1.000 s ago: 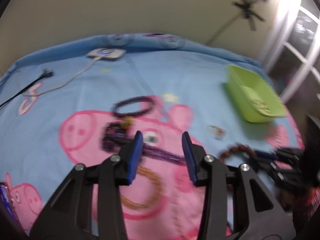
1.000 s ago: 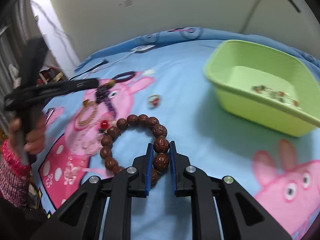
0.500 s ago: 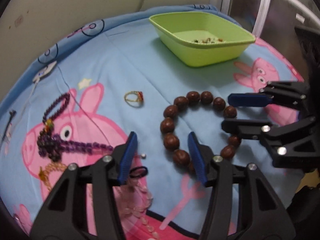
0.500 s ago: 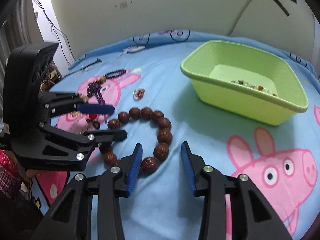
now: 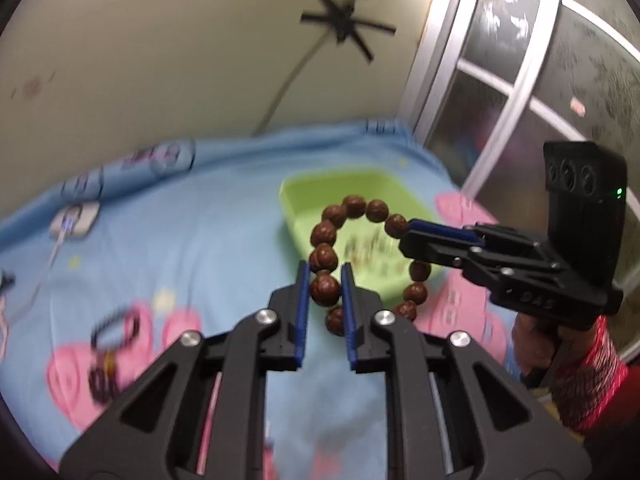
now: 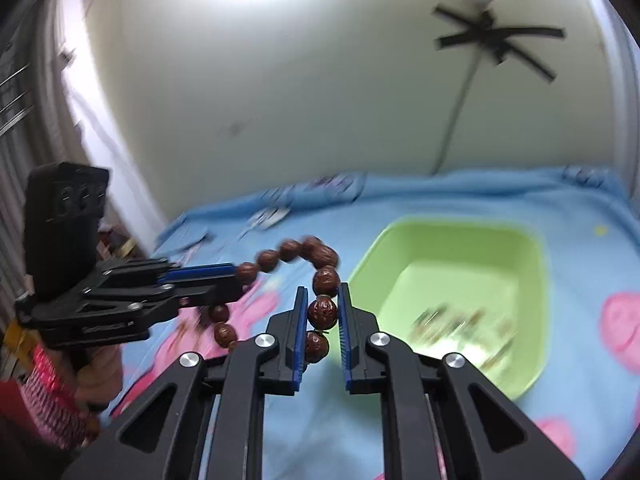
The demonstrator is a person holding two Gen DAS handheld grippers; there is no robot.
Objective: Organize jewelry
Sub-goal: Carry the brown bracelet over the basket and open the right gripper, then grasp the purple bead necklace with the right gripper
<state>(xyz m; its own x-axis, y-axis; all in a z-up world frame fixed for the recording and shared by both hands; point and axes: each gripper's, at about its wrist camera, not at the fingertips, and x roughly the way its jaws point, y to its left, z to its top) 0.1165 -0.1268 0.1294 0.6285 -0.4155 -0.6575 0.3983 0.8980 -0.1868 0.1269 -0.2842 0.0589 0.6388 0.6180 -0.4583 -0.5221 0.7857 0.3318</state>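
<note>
A bracelet of large brown beads (image 5: pixel 352 208) hangs in the air between both grippers. My left gripper (image 5: pixel 325 284) is shut on one bead. My right gripper (image 6: pixel 322 308) is shut on a bead at the other side of the bracelet (image 6: pixel 291 251). In the left wrist view the right gripper (image 5: pixel 412 236) comes in from the right. In the right wrist view the left gripper (image 6: pixel 228 278) comes in from the left. The bracelet is held above and just in front of a green plastic tub (image 5: pixel 296 204), which holds small jewelry pieces (image 6: pixel 460 320) and also shows in the right wrist view (image 6: pixel 532 256).
A blue cartoon-pig sheet (image 5: pixel 200 232) covers the bed. A dark beaded bracelet (image 5: pixel 114 326) and more dark beads (image 5: pixel 100 380) lie at the left. A white charger with a cable (image 5: pixel 74 220) lies far left. A wall and window frame stand behind.
Both grippers were open around the brown bracelet lying on the sheet. Both have now shut on beads and lifted it up toward the green tub.
</note>
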